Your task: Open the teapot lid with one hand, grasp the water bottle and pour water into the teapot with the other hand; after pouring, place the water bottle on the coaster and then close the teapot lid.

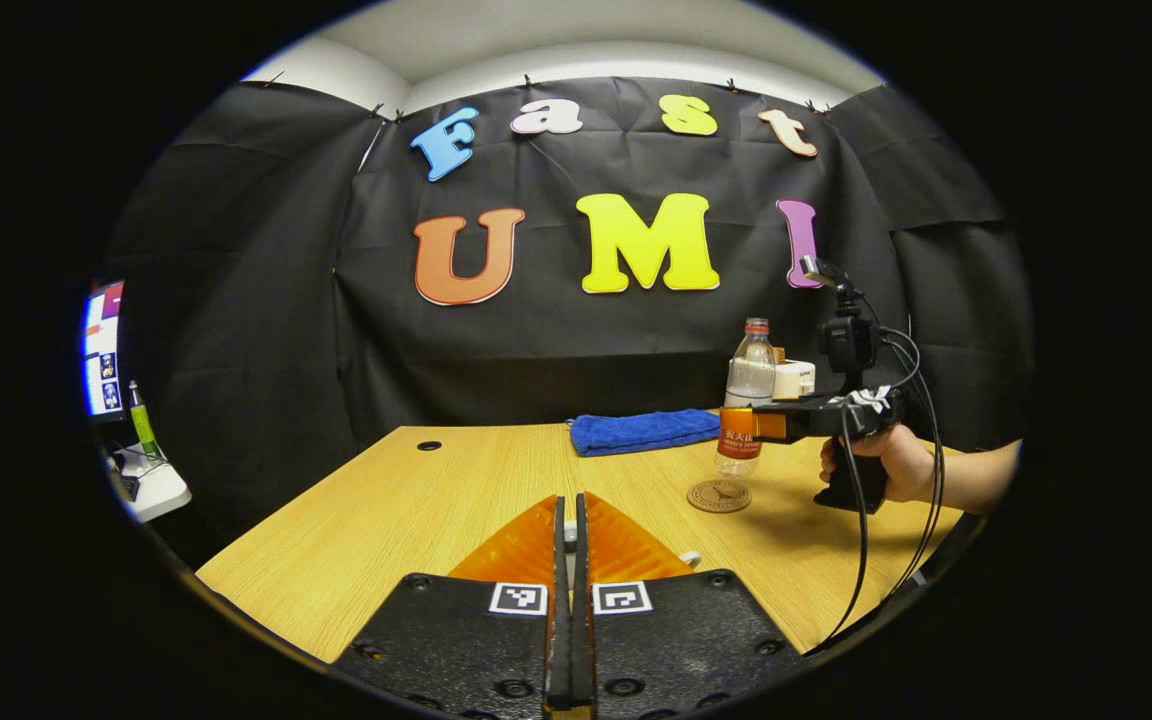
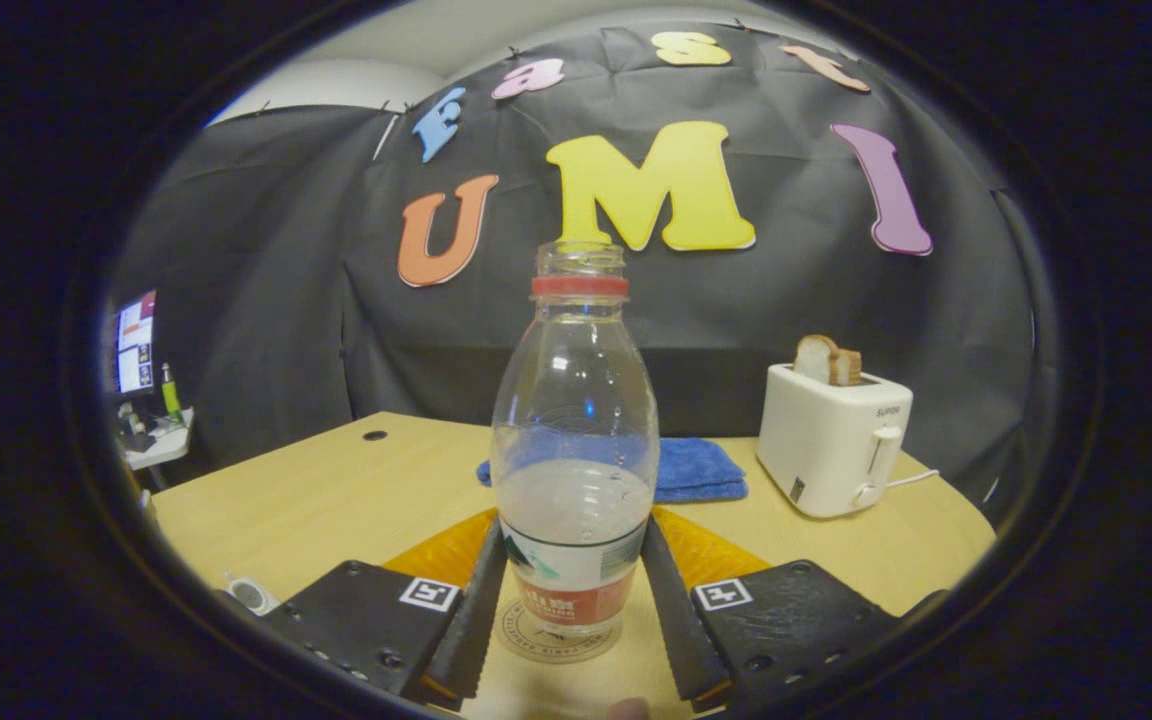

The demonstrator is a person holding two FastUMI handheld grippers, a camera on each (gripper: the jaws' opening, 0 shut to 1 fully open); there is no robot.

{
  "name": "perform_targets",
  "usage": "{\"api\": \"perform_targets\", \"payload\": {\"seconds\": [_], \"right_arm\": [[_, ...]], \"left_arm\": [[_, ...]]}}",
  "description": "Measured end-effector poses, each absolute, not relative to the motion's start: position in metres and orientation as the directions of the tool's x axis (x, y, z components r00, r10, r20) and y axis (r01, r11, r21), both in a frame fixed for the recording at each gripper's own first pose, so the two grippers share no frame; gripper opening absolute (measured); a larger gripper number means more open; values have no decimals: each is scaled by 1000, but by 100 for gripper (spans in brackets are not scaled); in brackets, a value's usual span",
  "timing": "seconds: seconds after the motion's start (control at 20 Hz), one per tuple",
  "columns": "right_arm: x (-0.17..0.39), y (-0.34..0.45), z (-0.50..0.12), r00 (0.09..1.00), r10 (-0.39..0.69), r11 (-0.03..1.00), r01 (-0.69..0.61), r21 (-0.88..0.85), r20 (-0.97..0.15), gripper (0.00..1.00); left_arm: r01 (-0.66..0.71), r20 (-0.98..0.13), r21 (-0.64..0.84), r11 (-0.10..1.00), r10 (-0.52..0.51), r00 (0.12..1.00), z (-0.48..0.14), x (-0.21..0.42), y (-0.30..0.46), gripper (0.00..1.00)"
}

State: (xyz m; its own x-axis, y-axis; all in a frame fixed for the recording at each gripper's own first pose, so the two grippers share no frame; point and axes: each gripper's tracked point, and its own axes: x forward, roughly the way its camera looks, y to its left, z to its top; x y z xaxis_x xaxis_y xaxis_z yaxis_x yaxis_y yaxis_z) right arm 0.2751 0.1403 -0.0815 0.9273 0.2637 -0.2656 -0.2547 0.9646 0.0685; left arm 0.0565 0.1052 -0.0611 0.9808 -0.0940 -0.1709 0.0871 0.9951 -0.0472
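A clear water bottle [image 2: 574,440], uncapped, with a red neck ring and some water in it, stands upright between my right gripper's [image 2: 572,530] fingers, which press on its label from both sides. In the left gripper view the right gripper [image 1: 754,424], held by a hand, grips the bottle [image 1: 748,385] just above and behind the round coaster [image 1: 719,496]. The coaster [image 2: 536,640] shows under the bottle's base. My left gripper [image 1: 568,515] is low over the near table with its fingers together on a small pale knob, the teapot lid [image 1: 568,537]; the teapot is hidden beneath.
A folded blue towel [image 1: 644,431] lies at the back of the wooden table [image 1: 416,510]. A white toaster [image 2: 831,440] holding bread stands at the back right. Cables hang from the right gripper. A side desk with a monitor [image 1: 102,348] sits far left.
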Motion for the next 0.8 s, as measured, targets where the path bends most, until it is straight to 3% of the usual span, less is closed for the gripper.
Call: {"api": "perform_targets", "payload": {"seconds": [0.8], "right_arm": [[275, 157, -117, 913, 260, 963, -268, 21, -315, 73]], "left_arm": [[72, -152, -46, 996, -79, 985, -55, 51, 114, 3]]}}
